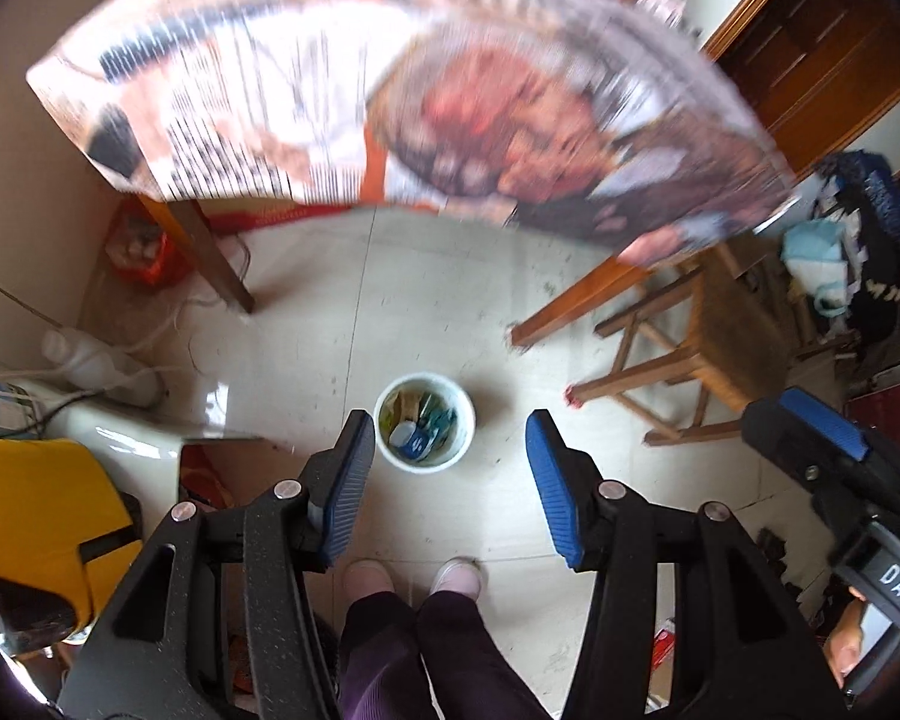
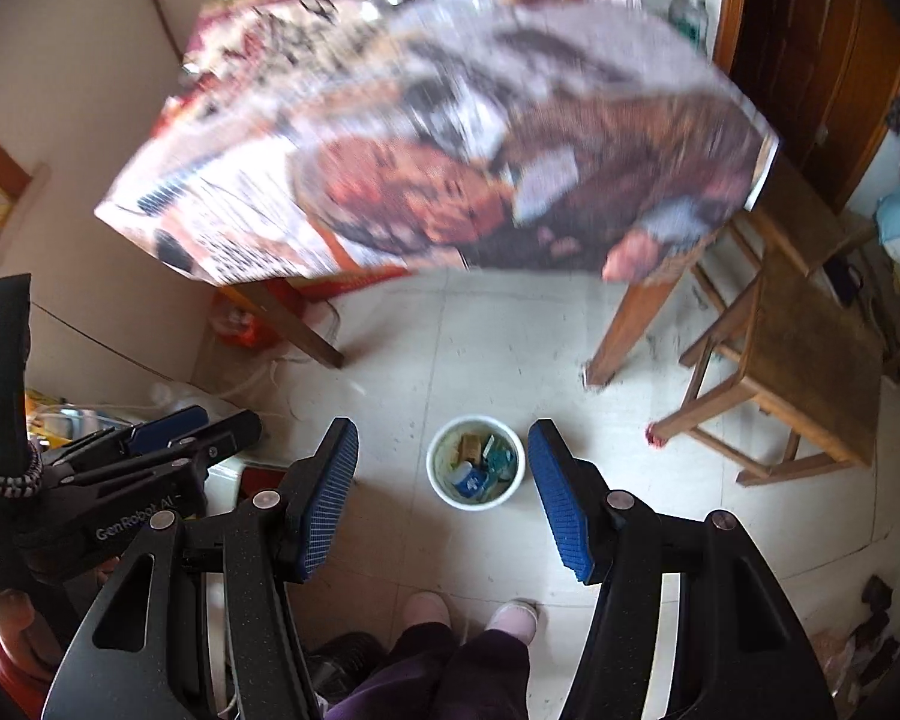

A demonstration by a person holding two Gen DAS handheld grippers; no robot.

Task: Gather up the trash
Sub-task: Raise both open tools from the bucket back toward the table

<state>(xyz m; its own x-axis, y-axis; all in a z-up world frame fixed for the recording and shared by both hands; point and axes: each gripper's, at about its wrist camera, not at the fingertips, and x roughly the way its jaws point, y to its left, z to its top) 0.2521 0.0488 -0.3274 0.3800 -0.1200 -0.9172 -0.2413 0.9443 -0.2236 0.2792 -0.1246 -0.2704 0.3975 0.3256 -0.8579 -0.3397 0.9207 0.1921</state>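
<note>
A white bucket (image 1: 424, 430) stands on the tiled floor with several pieces of trash inside, among them a blue packet (image 1: 408, 439). It also shows in the right wrist view (image 2: 475, 462). My left gripper (image 1: 447, 480) is open and empty, held above the bucket, which shows between its blue fingers (image 1: 348, 486). My right gripper (image 2: 444, 492) is open and empty too, also above the bucket. The right gripper shows at the right edge of the left wrist view (image 1: 822, 450). The left gripper shows at the left of the right wrist view (image 2: 168, 438).
A table with a printed cloth (image 1: 390, 90) stands beyond the bucket, its wooden legs (image 1: 210, 252) on the floor. A wooden stool (image 2: 792, 360) is to the right. A yellow object (image 1: 36, 528) is at the left. My feet (image 1: 414, 579) are below the grippers.
</note>
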